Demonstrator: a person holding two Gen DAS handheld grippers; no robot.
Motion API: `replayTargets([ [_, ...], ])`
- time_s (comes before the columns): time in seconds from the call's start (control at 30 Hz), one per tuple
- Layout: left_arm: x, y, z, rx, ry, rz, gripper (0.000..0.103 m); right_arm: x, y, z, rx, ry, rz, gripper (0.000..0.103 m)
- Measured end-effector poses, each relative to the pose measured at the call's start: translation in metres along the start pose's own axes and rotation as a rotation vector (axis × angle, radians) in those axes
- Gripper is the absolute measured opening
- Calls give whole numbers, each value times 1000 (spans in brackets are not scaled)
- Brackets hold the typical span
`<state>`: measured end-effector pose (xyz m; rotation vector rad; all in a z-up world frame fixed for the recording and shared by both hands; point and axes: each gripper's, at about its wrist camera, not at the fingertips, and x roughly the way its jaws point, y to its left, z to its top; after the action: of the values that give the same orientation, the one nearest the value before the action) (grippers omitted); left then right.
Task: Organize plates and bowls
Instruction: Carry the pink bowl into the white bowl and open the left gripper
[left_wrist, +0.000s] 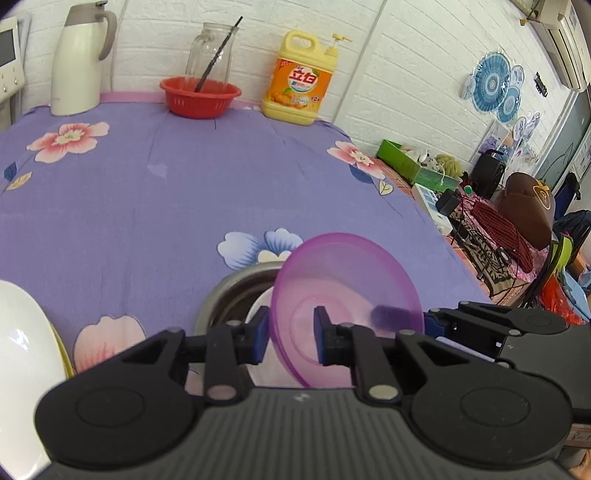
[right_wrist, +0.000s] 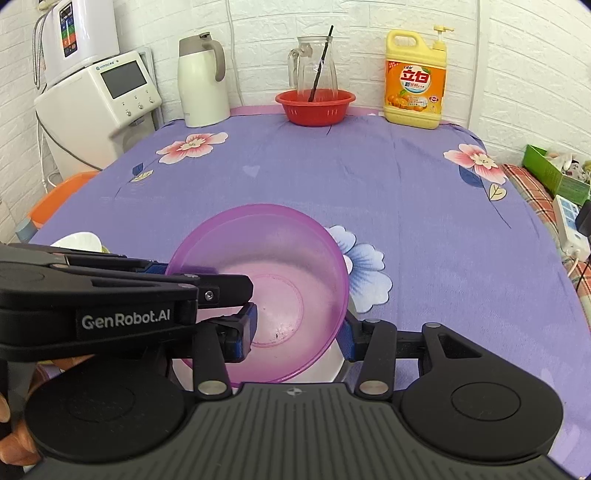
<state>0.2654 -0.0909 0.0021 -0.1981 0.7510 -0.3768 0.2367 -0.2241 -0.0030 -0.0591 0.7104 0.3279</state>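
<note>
A purple flowered cloth covers the table (right_wrist: 332, 177). Both tools grip the translucent purple bowl (right_wrist: 280, 273): left tool (left_wrist: 291, 334) clamps its left rim, right tool (right_wrist: 297, 332) its near wall, above a steel bowl (left_wrist: 236, 288).

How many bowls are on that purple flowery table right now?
3 clearly: a translucent purple bowl held in the left gripper, a steel bowl under it, and a red basket-like bowl at the back wall. More dishes may hide beneath.
</note>
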Motion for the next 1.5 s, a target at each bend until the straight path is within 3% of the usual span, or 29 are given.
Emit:
replayTargets([
  [0.23, -1, 6, -3, 1, -18, -12, 17, -1, -1, -7, 14, -70, 2, 82],
  [0.3, -5, 6, -3, 11, -40, -10, 22, -3, -2, -9, 30, -91, 4, 85],
  [0.37, -11, 7, -3, 6, -73, -2, 42, -6, -5, -9, 47, -116, -11, 92],
  [0.43, -20, 8, -1, 12, -128, 15, 47, -12, -7, -7, 53, -157, -36, 103],
  [0.67, -41, 18, 4, -27, -226, 46, 65, -31, -18, -6, 151, -254, -60, 103],
  [0.87, -45, 35, -13, -91, -260, 76, 67, -39, -17, -48, 318, -353, -64, 103],
  [1.03, -36, 43, -26, -108, -221, 78, 68, -31, -31, -66, 423, -336, -44, 103],
  [1.5, -27, 45, -26, -103, -192, 85, 69, -22, -31, -63, 411, -299, -56, 103],
])
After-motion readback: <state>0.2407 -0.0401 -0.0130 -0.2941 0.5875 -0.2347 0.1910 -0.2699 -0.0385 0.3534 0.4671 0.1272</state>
